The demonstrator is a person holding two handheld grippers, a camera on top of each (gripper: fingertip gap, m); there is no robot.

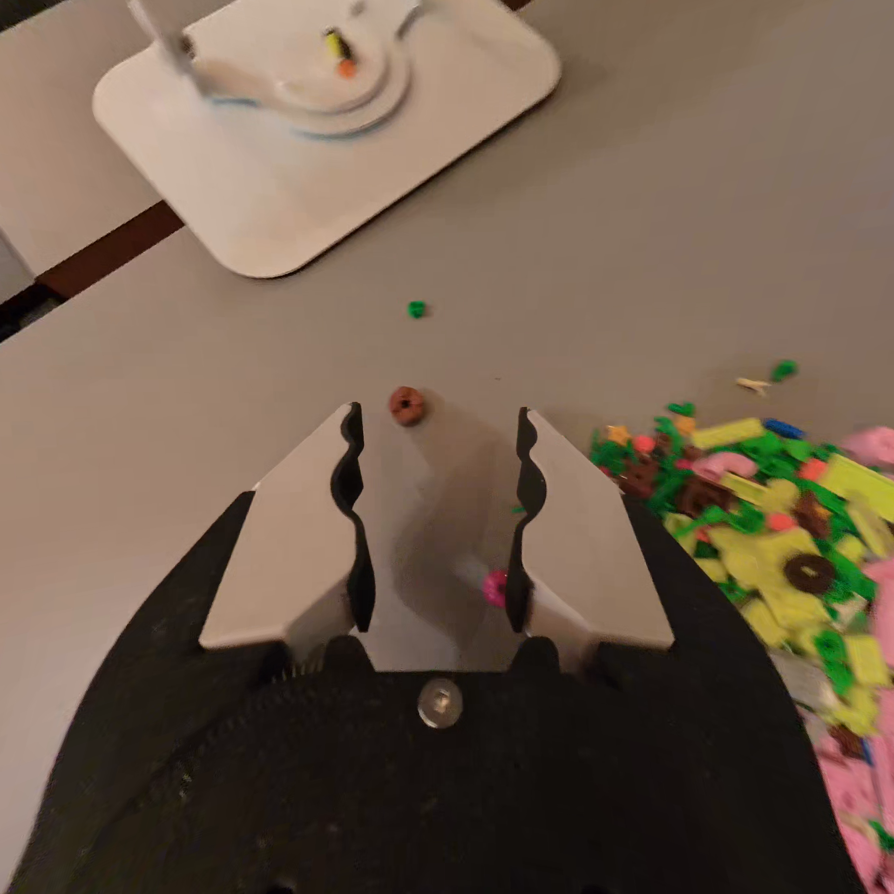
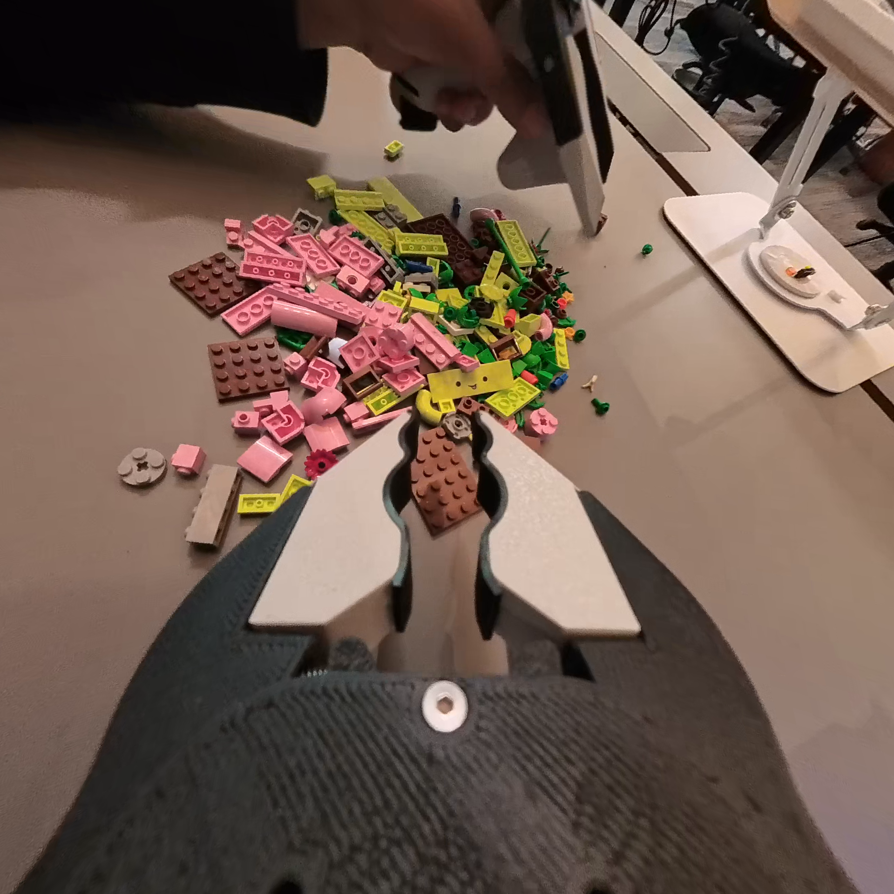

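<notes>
Left wrist view: the left gripper hangs low over a smooth grey table, its wavy black-lined jaws spread wide and empty. A small round brown piece with a centre hole lies just past the left fingertip, apart from it. A pink round piece sits against the inner side of the other finger. A tiny green piece lies farther ahead on bare table, before a white rounded base plate at the table edge. The brick pile crowds the right.

In the right wrist view the right gripper tilts down at the pile's near edge, jaws partly open and holding nothing, over a studded brown plate. A hand grips the other tool beyond the pile.
</notes>
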